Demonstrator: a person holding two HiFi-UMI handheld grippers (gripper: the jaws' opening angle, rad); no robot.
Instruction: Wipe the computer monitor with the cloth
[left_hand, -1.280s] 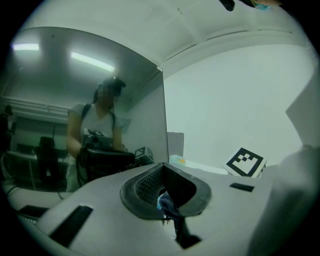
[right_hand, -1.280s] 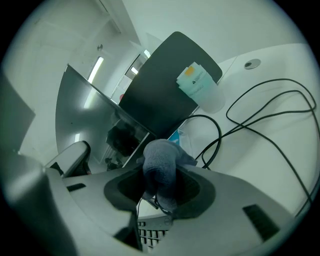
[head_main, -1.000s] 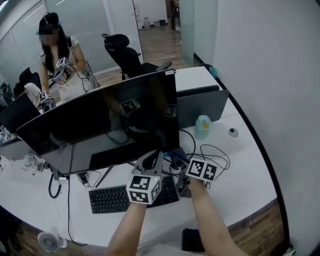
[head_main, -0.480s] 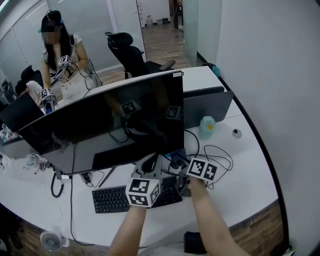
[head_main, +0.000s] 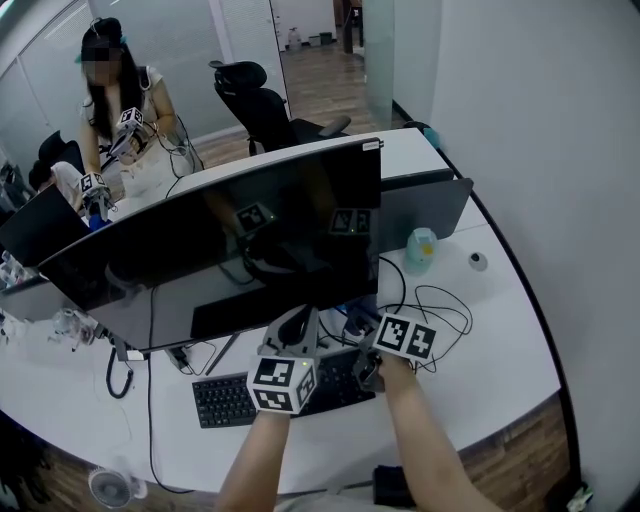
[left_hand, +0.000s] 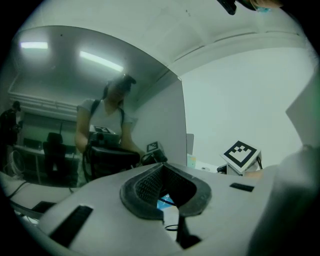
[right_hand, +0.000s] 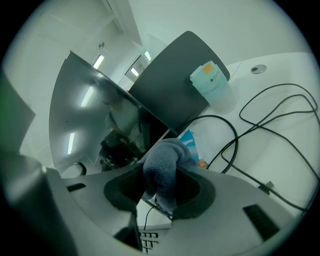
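Note:
The big black monitor (head_main: 220, 240) stands across the desk, its dark screen reflecting both marker cubes. In the right gripper view the screen (right_hand: 90, 100) rises on the left. My right gripper (head_main: 362, 328) sits just under the monitor's lower right corner, shut on a bunched grey-blue cloth (head_main: 350, 312). That cloth (right_hand: 162, 160) pokes up between the right gripper (right_hand: 160, 192) pads. My left gripper (head_main: 298, 322) is beside it, below the screen's bottom edge. The left gripper (left_hand: 164, 192) is shut with nothing in it, facing the glossy screen (left_hand: 100, 125).
A black keyboard (head_main: 240, 395) lies under my hands. Loose black cables (head_main: 440, 305) loop to the right, near a pale bottle (head_main: 421, 248) and a second dark screen (head_main: 430, 210). A person (head_main: 130, 110) with grippers stands across the desk. The white desk edge (head_main: 540, 330) curves on the right.
My head view has shifted a little, so the monitor shows slightly further right. Both grippers have stayed under its lower right corner, with the cloth still held.

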